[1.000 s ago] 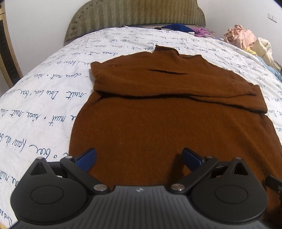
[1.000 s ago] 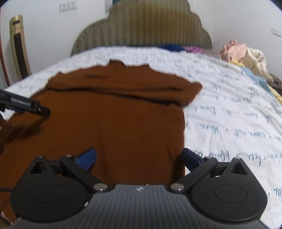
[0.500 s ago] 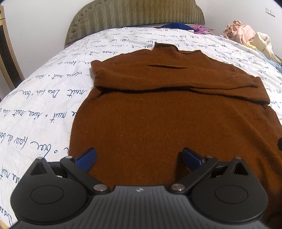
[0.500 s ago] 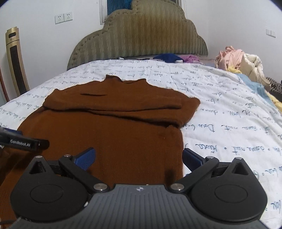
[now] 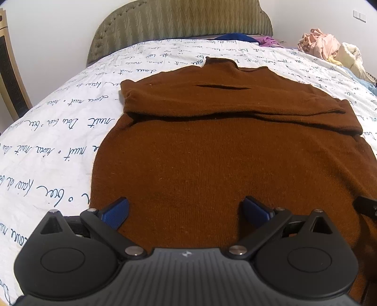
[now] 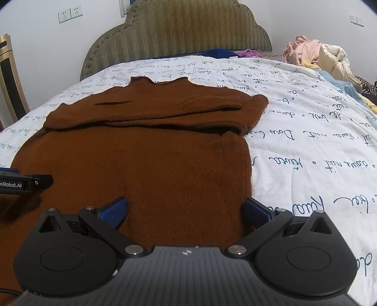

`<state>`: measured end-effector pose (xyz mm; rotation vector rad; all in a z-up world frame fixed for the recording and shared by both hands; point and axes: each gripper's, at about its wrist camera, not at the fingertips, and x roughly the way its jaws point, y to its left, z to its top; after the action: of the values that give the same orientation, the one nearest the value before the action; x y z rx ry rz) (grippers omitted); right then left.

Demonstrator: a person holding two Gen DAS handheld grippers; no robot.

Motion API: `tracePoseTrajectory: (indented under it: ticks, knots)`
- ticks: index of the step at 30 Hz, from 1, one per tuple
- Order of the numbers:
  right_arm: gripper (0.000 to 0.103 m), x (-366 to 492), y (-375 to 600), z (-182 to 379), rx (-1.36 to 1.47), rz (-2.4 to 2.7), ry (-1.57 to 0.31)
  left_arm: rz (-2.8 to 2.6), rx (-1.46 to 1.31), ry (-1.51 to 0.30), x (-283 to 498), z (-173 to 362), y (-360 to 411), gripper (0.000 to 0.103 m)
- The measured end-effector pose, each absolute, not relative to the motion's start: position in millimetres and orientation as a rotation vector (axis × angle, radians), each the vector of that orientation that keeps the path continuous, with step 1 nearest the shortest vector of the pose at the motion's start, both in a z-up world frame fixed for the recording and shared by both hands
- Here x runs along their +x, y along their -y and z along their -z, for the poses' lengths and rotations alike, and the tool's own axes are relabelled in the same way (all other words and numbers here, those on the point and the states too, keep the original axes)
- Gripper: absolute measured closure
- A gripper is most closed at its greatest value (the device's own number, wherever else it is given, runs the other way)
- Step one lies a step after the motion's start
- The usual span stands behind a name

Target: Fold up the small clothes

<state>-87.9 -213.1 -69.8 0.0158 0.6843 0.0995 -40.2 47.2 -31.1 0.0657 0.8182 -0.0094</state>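
1. Fingers spread wide and empty on our left gripper (image 5: 186,208) and right gripper (image 6: 185,208), both low over the hem.
2. We see the rust-brown knitted sweater (image 5: 212,150) flat on the white script-printed quilt (image 5: 47,141), sleeves folded across its chest.

Bedroom: white walls (image 6: 35,47); olive scalloped upholstered headboard (image 6: 176,30); white script-printed quilted bedspread (image 6: 306,141); white wall sockets (image 6: 70,13).
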Motion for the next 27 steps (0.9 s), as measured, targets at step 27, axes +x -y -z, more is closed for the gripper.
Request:
tracePoseTrajectory:
  ticks: [27]
  knots:
    - [0.0, -88, 213, 73, -0.014, -0.102, -0.669, -0.002, 0.073, -0.731, -54, 38, -43, 0.0]
